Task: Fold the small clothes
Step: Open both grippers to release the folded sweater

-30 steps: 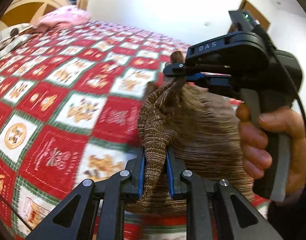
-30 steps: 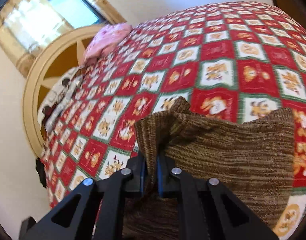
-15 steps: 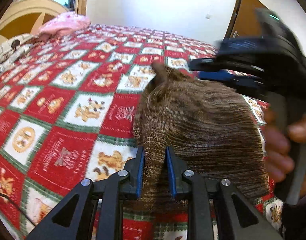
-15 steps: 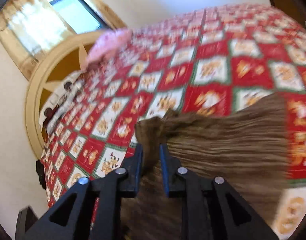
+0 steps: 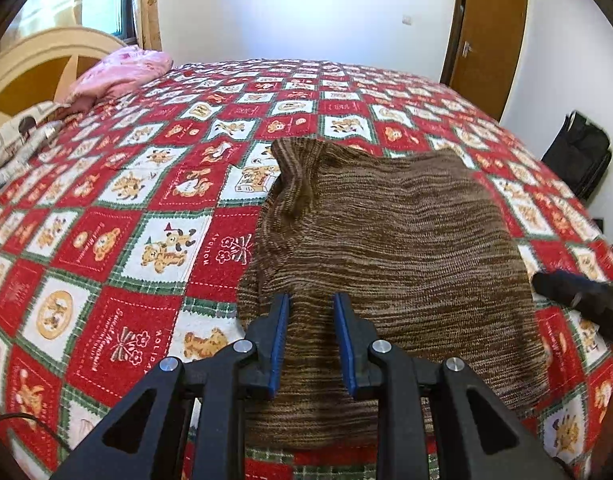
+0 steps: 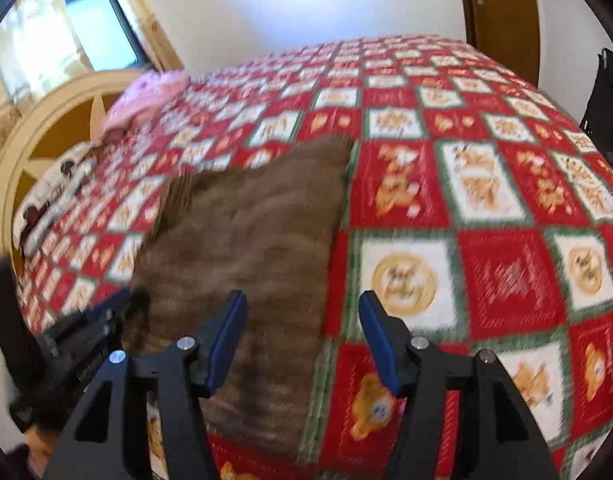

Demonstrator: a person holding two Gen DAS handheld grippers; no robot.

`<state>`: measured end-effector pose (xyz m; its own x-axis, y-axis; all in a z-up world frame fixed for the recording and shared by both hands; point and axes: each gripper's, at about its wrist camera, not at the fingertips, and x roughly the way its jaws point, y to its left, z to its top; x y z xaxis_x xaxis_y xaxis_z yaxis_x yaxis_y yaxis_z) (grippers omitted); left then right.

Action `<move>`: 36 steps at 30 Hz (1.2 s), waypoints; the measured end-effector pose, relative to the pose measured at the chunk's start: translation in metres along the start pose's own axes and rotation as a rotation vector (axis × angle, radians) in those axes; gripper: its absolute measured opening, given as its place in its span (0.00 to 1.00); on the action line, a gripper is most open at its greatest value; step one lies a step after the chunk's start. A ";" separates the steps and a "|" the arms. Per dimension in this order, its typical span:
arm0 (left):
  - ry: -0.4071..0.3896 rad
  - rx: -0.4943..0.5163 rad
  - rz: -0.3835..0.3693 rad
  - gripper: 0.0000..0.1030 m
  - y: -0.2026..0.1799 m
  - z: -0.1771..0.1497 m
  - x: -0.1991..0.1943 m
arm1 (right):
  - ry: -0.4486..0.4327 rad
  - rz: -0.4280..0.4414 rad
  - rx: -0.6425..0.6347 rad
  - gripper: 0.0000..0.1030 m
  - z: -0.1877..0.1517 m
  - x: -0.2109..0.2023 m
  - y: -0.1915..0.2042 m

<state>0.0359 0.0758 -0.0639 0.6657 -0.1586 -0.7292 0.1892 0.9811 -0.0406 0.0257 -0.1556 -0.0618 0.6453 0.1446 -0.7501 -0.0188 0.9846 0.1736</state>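
A brown knitted garment (image 5: 386, 240) lies folded flat on the red, white and green patchwork bedspread (image 5: 126, 240); its ribbed end sticks up at the far left corner. My left gripper (image 5: 309, 320) is open and empty, just above the garment's near left edge. My right gripper (image 6: 302, 320) is wide open and empty above the garment's (image 6: 246, 240) right edge; this view is blurred. The right gripper's tip (image 5: 578, 296) shows at the right edge of the left wrist view, and the left gripper (image 6: 86, 344) shows at the lower left of the right wrist view.
A pink bundle of cloth (image 5: 118, 72) lies at the far left by the cream headboard (image 5: 46, 56). A patterned pillow (image 5: 18, 140) lies at the left edge. A brown door (image 5: 486, 32) and a black bag (image 5: 578, 152) stand beyond the bed at right.
Both grippers have let go of the garment and opened. The garment has dropped flat onto the bedspread. The right gripper has swung away to the right.
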 end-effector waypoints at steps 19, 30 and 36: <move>0.009 0.096 0.126 0.24 -0.015 0.006 0.002 | 0.042 0.007 0.040 0.13 -0.021 -0.003 -0.023; -0.033 0.076 0.133 0.25 -0.011 0.028 -0.003 | -0.096 -0.002 -0.074 0.13 0.050 -0.004 -0.004; -0.041 0.074 0.143 0.25 -0.014 0.038 0.000 | -0.039 -0.020 -0.054 0.16 0.075 0.047 -0.009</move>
<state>0.0608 0.0580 -0.0378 0.7184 -0.0237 -0.6952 0.1418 0.9834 0.1130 0.1130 -0.1650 -0.0507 0.6750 0.1218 -0.7277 -0.0461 0.9913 0.1232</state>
